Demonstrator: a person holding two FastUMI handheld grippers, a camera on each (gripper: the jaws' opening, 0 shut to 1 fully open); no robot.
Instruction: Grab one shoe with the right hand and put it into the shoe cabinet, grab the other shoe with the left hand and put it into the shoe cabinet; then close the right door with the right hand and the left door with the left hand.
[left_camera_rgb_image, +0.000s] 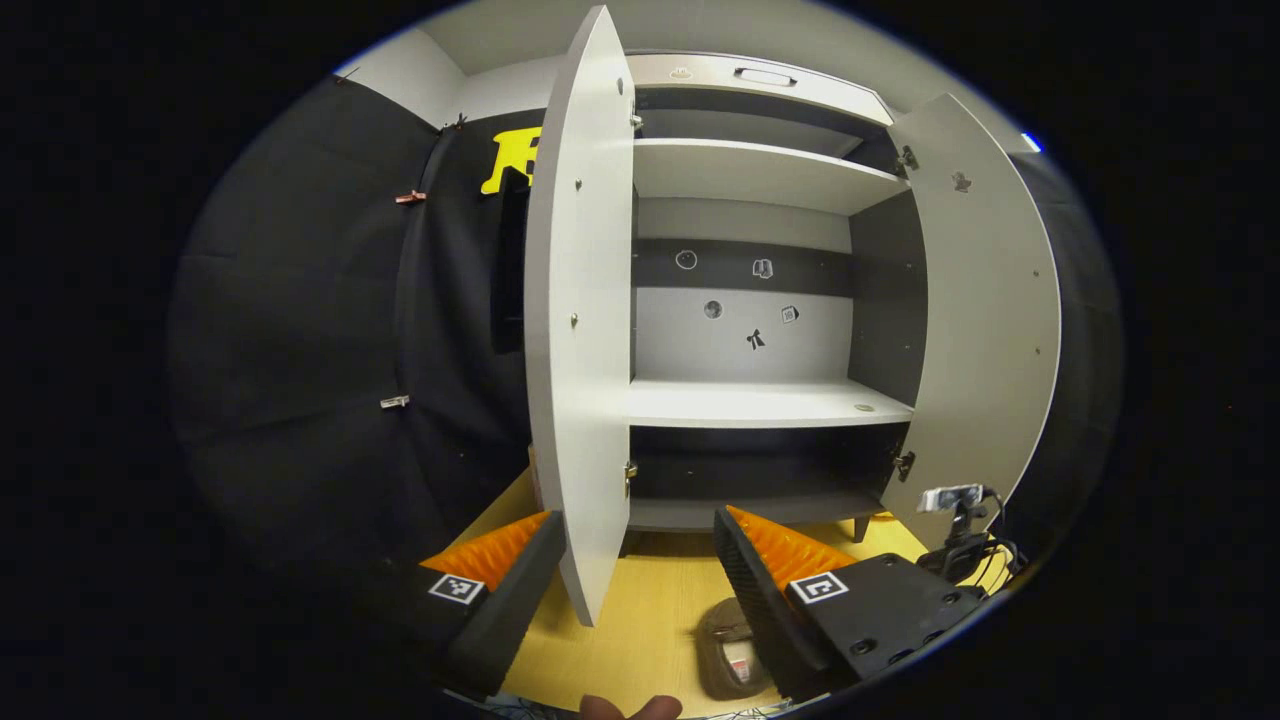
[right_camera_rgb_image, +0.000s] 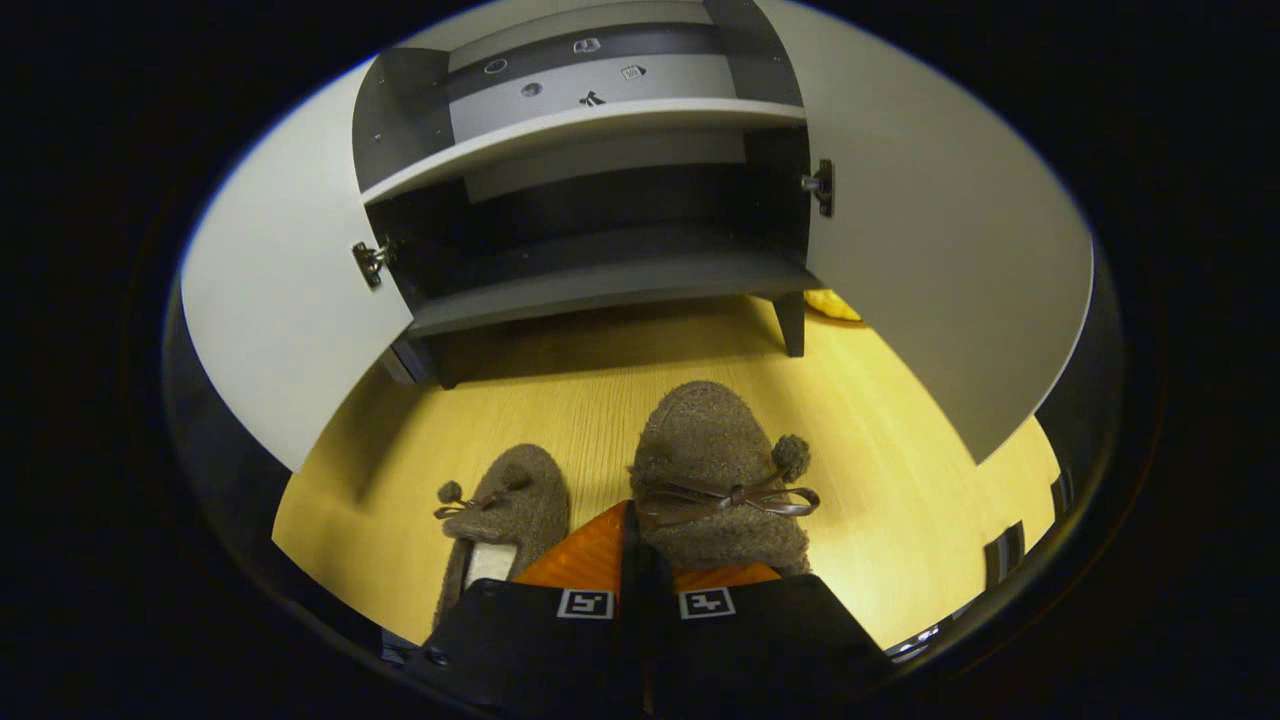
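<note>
In the left gripper view, the booth's dark cloth wall (left_camera_rgb_image: 300, 330) hung at the far left, with small clips pinned along a seam. Next came the cabinet's left door (left_camera_rgb_image: 580, 300), swung wide open and seen almost edge-on, its lower corner dropping between the fingers of the left gripper (left_camera_rgb_image: 630, 560). Those fingers stood spread well apart, nothing between them but the door's edge and the yellow wooden floor (left_camera_rgb_image: 650, 600). Beyond, the shoe cabinet (left_camera_rgb_image: 760, 400) stood open: a top shelf, a pale middle shelf, a dark bottom compartment. Low in the frame, just beside the right-hand finger, one brown shoe (left_camera_rgb_image: 728, 650) lay on the floor, partly hidden. Further right, the right door (left_camera_rgb_image: 985, 310) gaped open, and a small camera on a stand (left_camera_rgb_image: 955, 520) sat by its foot.

Over to the right gripper view: the left door (right_camera_rgb_image: 280, 330) opened at the left, then the cabinet's dark bottom shelf (right_camera_rgb_image: 600, 280) straight ahead. On the floor, the smaller-looking fuzzy slipper (right_camera_rgb_image: 510, 510) lay left of the right gripper (right_camera_rgb_image: 632, 540). That gripper's fingers were drawn close together at the heel end of the second slipper (right_camera_rgb_image: 715, 480), the one with the bow and pompom; whether both fingers actually pressed on it, I could not tell. Both slippers sat outside the cabinet. The right door (right_camera_rgb_image: 950, 260) swept across the right side.
</note>
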